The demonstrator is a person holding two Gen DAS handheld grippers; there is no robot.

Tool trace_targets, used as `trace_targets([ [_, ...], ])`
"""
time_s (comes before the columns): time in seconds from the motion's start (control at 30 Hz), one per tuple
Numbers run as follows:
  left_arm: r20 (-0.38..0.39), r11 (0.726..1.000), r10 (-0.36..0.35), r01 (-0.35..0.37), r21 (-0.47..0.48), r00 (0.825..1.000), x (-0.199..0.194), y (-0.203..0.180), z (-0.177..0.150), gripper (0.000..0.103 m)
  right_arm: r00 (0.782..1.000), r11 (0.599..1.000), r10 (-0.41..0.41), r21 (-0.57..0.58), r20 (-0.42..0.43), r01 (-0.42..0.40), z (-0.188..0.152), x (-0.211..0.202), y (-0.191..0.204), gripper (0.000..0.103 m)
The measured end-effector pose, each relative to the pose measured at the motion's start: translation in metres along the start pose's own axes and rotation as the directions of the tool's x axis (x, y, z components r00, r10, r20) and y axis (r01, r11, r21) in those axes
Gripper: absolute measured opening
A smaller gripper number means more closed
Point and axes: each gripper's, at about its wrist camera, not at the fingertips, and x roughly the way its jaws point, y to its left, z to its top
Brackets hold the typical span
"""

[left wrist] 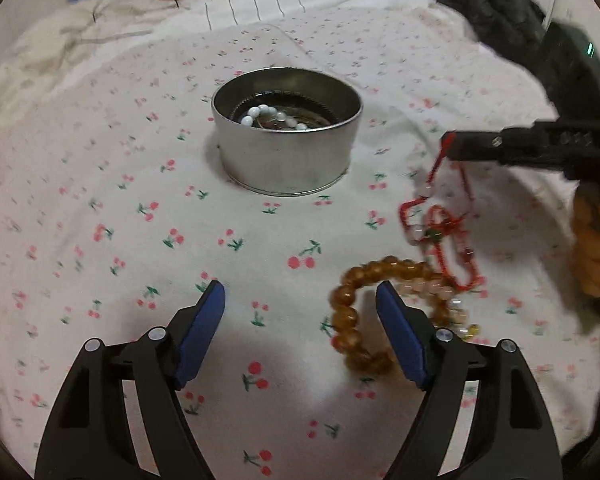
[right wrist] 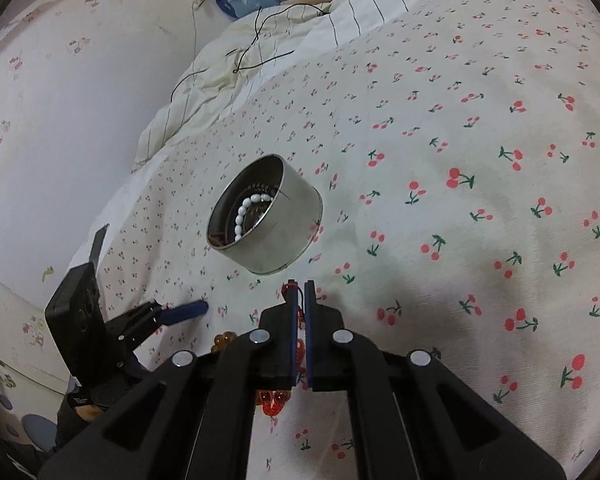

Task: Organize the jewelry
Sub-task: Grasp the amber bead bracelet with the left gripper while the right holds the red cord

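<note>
Right gripper (right wrist: 299, 292) pinched the red cord bracelet (left wrist: 444, 236), dangling beside the metal tin (left wrist: 286, 152). Left gripper (left wrist: 300, 300) stood spread above the cherry-print bedsheet (left wrist: 120, 200), its right finger overlapping the amber bead bracelet (left wrist: 352, 312).

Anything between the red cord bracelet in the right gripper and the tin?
Nothing visible. The right gripper is shut on the red cord bracelet; only bare cherry-print sheet lies between it and the open tin.

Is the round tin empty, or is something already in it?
Not empty: the tin stands upright and lidless, with a white bead bracelet lying inside.
</note>
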Motion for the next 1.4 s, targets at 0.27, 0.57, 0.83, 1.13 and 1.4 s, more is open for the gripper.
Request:
trace_targets([
  [0.27,0.044,0.997,-0.017,0.014,0.081,0.999,-0.017,-0.018,0.001,0.010,0.999,0.999,-0.036,-0.006,-0.034,0.036,-0.005,0.010,-0.003,0.004],
  [0.57,0.282,0.988,-0.153,0.144,0.052,0.947,-0.087,0.005,0.012,0.010,1.000,1.000,0.030,0.007,0.000,-0.030,-0.002,-0.002,0.000,0.003],
  [0.83,0.322,0.977,-0.190,0.211,-0.031,0.927,-0.093,0.025,0.015,0.010,0.999,0.999,0.046,0.027,-0.010,-0.046,-0.001,-0.003,-0.002,0.003],
  [1.13,0.312,0.975,-0.192,0.217,-0.049,0.931,-0.087,0.027,0.015,0.010,0.982,0.982,0.178,0.050,0.060,-0.181,0.003,-0.022,0.003,0.002],
  [1.4,0.336,0.970,-0.210,0.239,-0.045,0.918,-0.097,0.025,0.030,0.010,0.953,0.965,0.264,-0.040,0.147,-0.261,0.014,-0.050,0.034,0.002],
])
